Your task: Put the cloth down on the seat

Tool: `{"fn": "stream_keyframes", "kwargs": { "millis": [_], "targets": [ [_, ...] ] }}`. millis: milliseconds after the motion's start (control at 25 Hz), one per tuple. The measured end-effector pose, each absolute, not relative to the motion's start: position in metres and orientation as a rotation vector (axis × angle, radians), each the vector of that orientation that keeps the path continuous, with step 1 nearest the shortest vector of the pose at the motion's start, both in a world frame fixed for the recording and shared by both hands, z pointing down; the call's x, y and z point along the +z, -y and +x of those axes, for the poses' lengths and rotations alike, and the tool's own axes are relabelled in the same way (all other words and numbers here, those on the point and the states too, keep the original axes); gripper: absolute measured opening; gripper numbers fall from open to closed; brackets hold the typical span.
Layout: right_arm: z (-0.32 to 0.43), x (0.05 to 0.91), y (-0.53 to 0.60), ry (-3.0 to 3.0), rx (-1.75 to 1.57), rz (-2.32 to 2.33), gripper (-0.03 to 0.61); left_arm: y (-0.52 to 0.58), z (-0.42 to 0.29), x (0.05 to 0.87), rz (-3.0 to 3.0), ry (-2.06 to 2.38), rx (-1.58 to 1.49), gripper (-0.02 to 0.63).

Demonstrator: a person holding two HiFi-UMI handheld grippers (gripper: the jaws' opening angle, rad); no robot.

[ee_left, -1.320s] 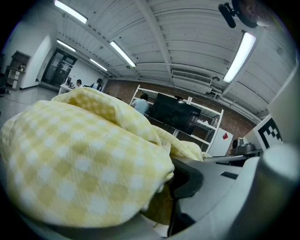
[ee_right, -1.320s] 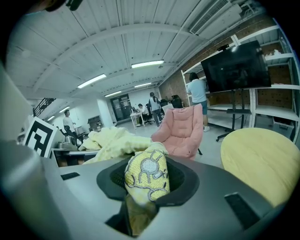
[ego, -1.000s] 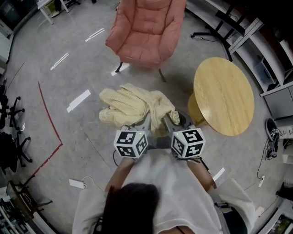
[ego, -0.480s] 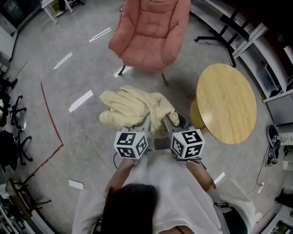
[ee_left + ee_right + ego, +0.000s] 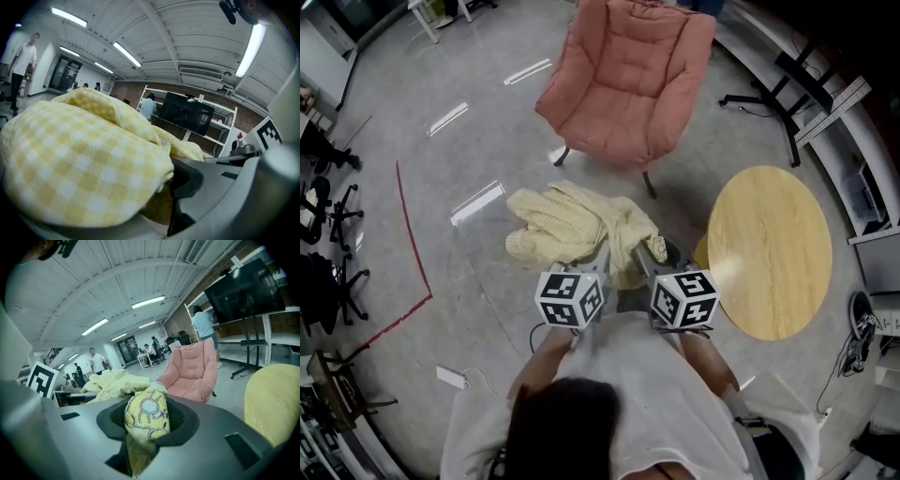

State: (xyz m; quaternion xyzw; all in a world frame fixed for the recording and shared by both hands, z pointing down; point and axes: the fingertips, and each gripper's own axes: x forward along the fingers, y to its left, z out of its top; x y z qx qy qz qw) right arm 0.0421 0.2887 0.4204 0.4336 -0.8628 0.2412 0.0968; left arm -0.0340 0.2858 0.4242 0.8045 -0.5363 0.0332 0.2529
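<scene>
A pale yellow checked cloth (image 5: 572, 223) hangs bunched in front of me above the floor, held by both grippers. My left gripper (image 5: 602, 255) is shut on its near edge; in the left gripper view the cloth (image 5: 84, 159) fills most of the picture and covers the jaws. My right gripper (image 5: 643, 253) is shut on an embroidered corner of the cloth (image 5: 145, 416). The pink padded chair (image 5: 630, 80) stands ahead, its seat bare, a short way beyond the cloth; the right gripper view shows the chair (image 5: 192, 373) too.
A round wooden table (image 5: 769, 251) stands close at the right. Red tape (image 5: 408, 239) and white strips mark the grey floor at left. Office chairs (image 5: 323, 202) line the far left edge. Black stand legs (image 5: 769, 98) and shelving lie behind right. People stand in the background.
Both grippers and the cloth have been carried forward: the pink chair and the round table have come nearer and lower in the head view. The grip on the cloth is unchanged.
</scene>
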Motion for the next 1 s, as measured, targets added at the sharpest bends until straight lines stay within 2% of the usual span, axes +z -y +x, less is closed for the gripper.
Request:
{"fn": "stream_keyframes", "kwargs": {
  "millis": [1000],
  "targets": [
    [0.121,0.427,-0.125,2.53,0.69,1.246,0.138,-0.124,0.045,0.433,2.14,1.444,0.059,0.154]
  ]
}}
